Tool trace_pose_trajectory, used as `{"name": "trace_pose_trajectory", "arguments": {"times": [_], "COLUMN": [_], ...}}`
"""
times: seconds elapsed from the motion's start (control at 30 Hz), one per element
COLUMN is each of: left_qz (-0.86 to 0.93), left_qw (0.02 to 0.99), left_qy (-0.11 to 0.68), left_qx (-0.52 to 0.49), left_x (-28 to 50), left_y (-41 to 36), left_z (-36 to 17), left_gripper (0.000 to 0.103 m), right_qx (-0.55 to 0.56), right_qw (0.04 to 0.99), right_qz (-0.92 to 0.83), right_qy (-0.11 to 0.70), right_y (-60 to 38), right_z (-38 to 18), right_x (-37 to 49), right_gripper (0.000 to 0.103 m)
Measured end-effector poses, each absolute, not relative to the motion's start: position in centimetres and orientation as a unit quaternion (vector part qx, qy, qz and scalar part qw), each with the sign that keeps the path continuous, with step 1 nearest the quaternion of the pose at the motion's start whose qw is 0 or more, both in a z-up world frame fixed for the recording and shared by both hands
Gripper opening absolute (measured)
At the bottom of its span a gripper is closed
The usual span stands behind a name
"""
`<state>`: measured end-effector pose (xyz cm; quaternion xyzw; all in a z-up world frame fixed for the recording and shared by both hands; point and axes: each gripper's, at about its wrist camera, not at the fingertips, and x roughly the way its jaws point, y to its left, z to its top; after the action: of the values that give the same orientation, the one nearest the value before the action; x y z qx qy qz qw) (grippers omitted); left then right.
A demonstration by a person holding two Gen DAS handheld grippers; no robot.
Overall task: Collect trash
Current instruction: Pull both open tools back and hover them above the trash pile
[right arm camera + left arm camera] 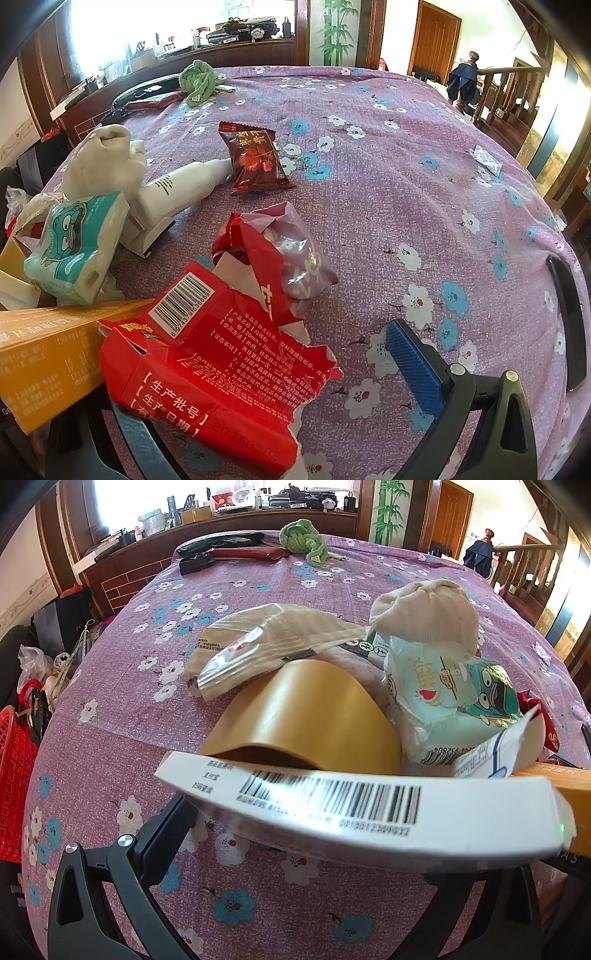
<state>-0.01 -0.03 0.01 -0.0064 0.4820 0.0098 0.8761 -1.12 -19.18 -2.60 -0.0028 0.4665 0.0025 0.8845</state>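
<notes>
In the left wrist view my left gripper (354, 834) is shut on a white and orange carton with a barcode (332, 805), held across its fingers above the table. Behind it lie a roll of tan tape (303, 716), a crumpled clear wrapper (258, 646), a blue tissue pack (443, 698) and a balled beige sock (424, 613). In the right wrist view my right gripper (266, 373) stands wide open around a torn red box (221, 373) lying between its fingers. The orange carton (48, 354) shows at the left. A red-pink wrapper (288, 251), a dark red snack packet (255, 158) and a white bottle (177, 184) lie beyond.
The table wears a purple flowered cloth (406, 184). A green rag (197, 81) and dark items lie at the far edge. A small white sachet (487, 160) is at the right, a black object (565, 317) near the right edge. A red basket (14, 782) stands off the table's left.
</notes>
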Motion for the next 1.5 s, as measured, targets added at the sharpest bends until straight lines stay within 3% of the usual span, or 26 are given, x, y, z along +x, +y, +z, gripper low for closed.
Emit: {"name": "trace_pose_trajectory", "arguments": {"times": [0.3,0.63,0.8,1.03,1.5], "left_qz": [0.007,-0.038,-0.033,0.033,0.055], "left_qw": [0.873,0.899,0.924,0.96,0.963], "left_qy": [0.488,0.436,0.381,0.278,0.265], "left_qx": [0.007,0.006,-0.006,-0.027,-0.006], "left_x": [-1.4,-8.7,-12.9,-17.7,-18.9], "left_y": [0.4,1.8,2.2,2.8,2.7], "left_z": [0.8,4.2,5.6,6.5,4.8], "left_gripper": [0.103,0.103,0.103,0.103,0.103], "right_qx": [-0.013,-0.043,-0.035,-0.019,-0.033], "right_qw": [0.863,0.881,0.901,0.957,0.956], "right_qz": [0.043,0.056,0.067,0.047,0.019], "right_qy": [0.503,0.468,0.426,0.286,0.289], "right_y": [-19.6,-20.7,-21.1,-19.8,-19.2], "right_z": [-1.9,0.2,2.2,4.8,3.0], "right_x": [-1.5,-8.3,-12.2,-18.5,-19.3], "right_gripper": [0.103,0.103,0.103,0.103,0.096]}}
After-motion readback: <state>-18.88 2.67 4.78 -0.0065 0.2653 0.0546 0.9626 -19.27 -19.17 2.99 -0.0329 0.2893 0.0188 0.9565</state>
